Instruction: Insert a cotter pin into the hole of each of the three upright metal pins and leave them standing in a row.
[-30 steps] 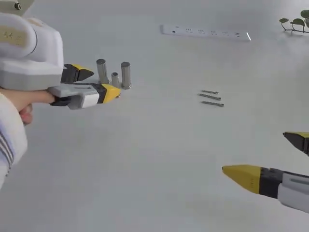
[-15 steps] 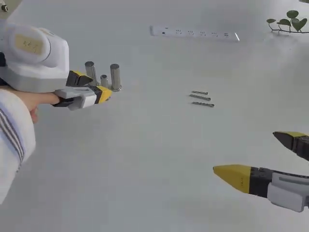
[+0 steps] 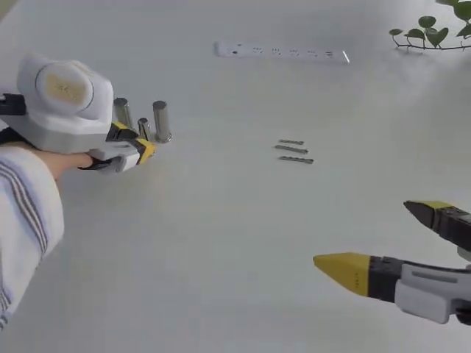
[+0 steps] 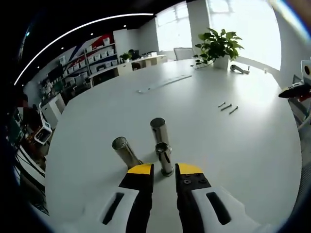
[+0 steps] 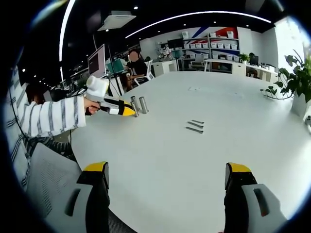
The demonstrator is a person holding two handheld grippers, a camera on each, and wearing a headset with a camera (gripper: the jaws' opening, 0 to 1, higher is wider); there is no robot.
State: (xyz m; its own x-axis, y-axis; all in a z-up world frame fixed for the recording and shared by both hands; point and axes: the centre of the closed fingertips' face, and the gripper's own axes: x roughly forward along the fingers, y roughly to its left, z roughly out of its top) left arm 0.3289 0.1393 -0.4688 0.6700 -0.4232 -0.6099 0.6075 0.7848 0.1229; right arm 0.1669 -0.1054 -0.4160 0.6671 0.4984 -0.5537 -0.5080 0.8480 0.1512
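Note:
Three upright metal pins stand close together at the left: a tall one (image 3: 121, 111), a short one (image 3: 143, 127) and another tall one (image 3: 160, 120). My left gripper (image 3: 136, 140) reaches them from the left, its jaws narrowed around the base of the short pin (image 4: 164, 156), with the tall pins (image 4: 159, 133) just behind. Three cotter pins (image 3: 294, 151) lie loose on the white table, right of centre. At the lower right my right gripper (image 3: 379, 235) hovers wide open with nothing in it, far from the pins (image 5: 137, 105) and the cotter pins (image 5: 195, 125).
A white power strip (image 3: 280, 52) lies along the far side of the table (image 3: 221, 235). Potted plant leaves (image 3: 427, 33) show at the far right corner. A striped sleeve (image 3: 22, 220) holds the left gripper. Office desks and shelves stand beyond the table.
The left gripper's jaws have closed in around the short pin. The head camera has shifted, so everything sits further left and lower in the picture.

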